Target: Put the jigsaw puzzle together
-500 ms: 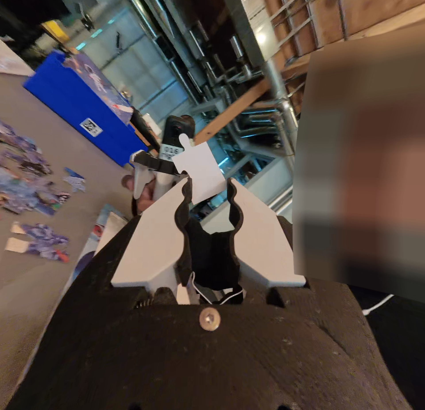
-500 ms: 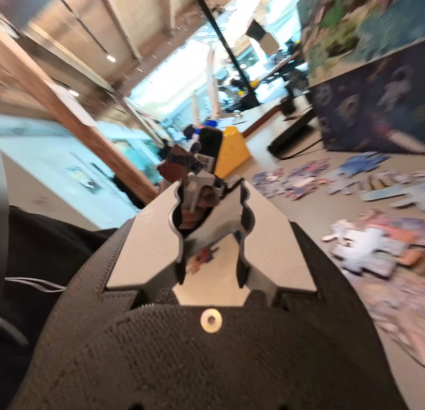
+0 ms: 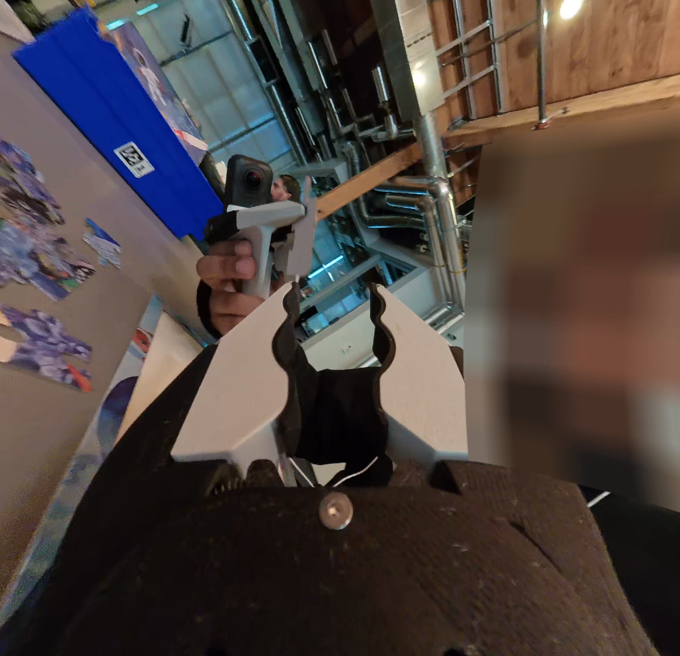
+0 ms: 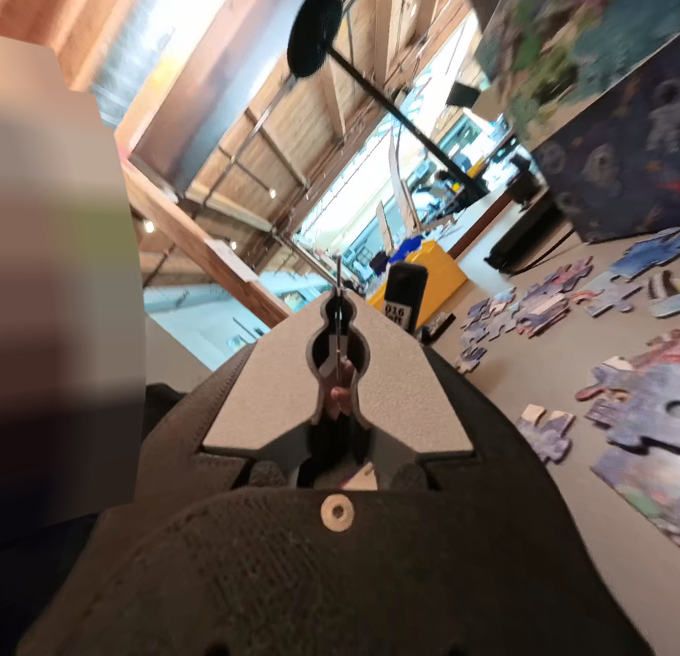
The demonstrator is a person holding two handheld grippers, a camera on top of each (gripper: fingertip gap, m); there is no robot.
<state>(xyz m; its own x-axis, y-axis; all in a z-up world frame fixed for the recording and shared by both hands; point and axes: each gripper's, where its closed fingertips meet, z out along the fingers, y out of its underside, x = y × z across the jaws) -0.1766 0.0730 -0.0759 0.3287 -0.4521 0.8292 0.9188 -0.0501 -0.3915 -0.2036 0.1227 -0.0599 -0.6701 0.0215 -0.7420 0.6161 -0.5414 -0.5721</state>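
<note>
1. Grey tabletop [image 4: 522,377] tilted in both views; wooden beams and metal pipework fill the space above.
2. Loose puzzle pieces [image 4: 530,307] scattered on the table, some joined in small clusters; colours mostly blue and purple. More pieces [image 3: 44,248] show at the left edge of the left wrist view.
3. Blue box [image 3: 110,119] stands on the table's far side in the left wrist view, with a small printed square tag on its side.
4. Right gripper [image 4: 338,296] clenched on a single puzzle piece [image 4: 337,270], seen edge-on as a thin dark line rising past the fingertips.
5. Left wrist view shows that same gripper [image 3: 303,210] from the side, held up off the table by a hand [image 3: 228,270]; the piece [image 3: 303,230] shows its plain pale back, pinched near its upper part and hanging below the tips.
6. Left gripper [image 3: 333,289] released, jaws spread, nothing between them. The held piece's lower edge lies just beyond its tips; contact cannot be judged from this angle.
7. Yellow object [image 4: 438,274] sits far back on the table in the right wrist view; detail is blurred.
</note>
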